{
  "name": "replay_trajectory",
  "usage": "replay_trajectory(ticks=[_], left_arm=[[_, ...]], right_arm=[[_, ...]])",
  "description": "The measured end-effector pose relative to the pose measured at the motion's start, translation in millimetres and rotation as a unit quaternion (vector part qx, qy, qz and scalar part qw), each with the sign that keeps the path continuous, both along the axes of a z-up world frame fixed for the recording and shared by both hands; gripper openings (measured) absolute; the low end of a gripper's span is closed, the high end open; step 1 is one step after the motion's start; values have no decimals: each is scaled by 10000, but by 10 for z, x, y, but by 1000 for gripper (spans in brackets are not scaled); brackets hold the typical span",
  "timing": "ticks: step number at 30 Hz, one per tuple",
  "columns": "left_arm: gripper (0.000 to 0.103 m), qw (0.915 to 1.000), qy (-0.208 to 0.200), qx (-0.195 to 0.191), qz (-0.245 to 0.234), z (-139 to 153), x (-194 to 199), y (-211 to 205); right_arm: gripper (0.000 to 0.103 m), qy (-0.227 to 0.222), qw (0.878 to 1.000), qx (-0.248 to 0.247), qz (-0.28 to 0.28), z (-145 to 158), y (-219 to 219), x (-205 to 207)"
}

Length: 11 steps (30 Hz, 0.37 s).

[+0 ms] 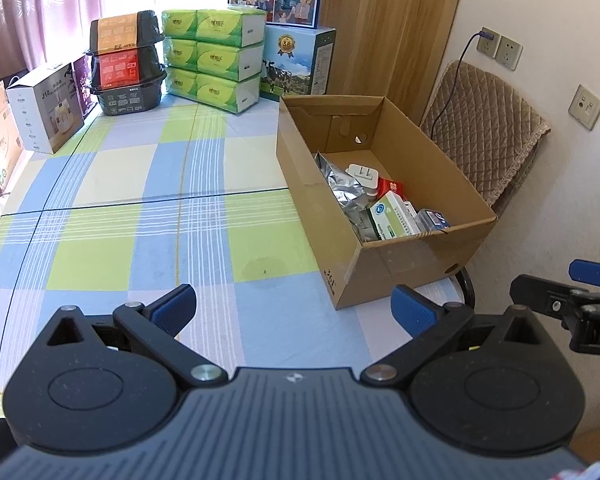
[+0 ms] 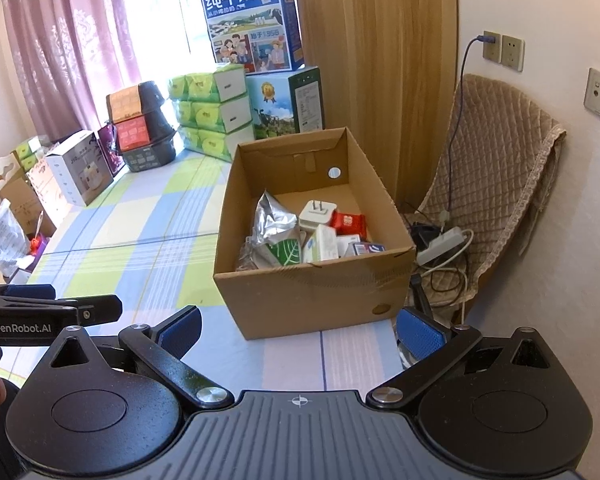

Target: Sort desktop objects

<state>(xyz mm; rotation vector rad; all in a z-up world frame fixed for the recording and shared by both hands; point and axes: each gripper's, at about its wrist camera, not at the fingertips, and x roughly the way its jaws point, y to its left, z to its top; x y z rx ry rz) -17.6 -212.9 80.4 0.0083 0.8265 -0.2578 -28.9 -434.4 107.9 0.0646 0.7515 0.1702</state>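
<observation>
Over the near edge of the checked tablecloth (image 1: 140,240) I hold both tools low. My left gripper (image 1: 294,310) has its blue pads spread wide with nothing between them, only cloth showing in the gap. My right gripper (image 2: 298,330) is spread just as wide and grips nothing either; its tips frame the near wall of the cardboard box (image 2: 312,292). Each tool shows at the edge of the other's view, the two side by side and apart.

Just ahead, the box stands open on the table's right side, close to the edge. Inside it lie the sorted things, crowded toward the near end: a crumpled silver foil bag (image 2: 274,216) on the left, a white plug adapter (image 2: 316,214) with its prongs up behind it, a small red packet (image 2: 348,222) to the right, and a green-and-white carton (image 1: 392,216) leaning among other small boxes.

Beyond the box, at the table's far end, stacked green tissue packs (image 1: 212,60), milk cartons (image 1: 296,60) and black trays (image 1: 128,64) line the window. A chair with a quilted cover (image 2: 496,184) stands to the right by the wall.
</observation>
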Motion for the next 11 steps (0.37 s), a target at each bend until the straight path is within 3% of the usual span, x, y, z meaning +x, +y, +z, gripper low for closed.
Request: replay_trajectory(ticks=[11], left_arm=[[102, 9998, -145, -115, -84, 32, -17, -13]], right_arm=[[101, 38, 10000, -50, 18, -44, 14, -18]])
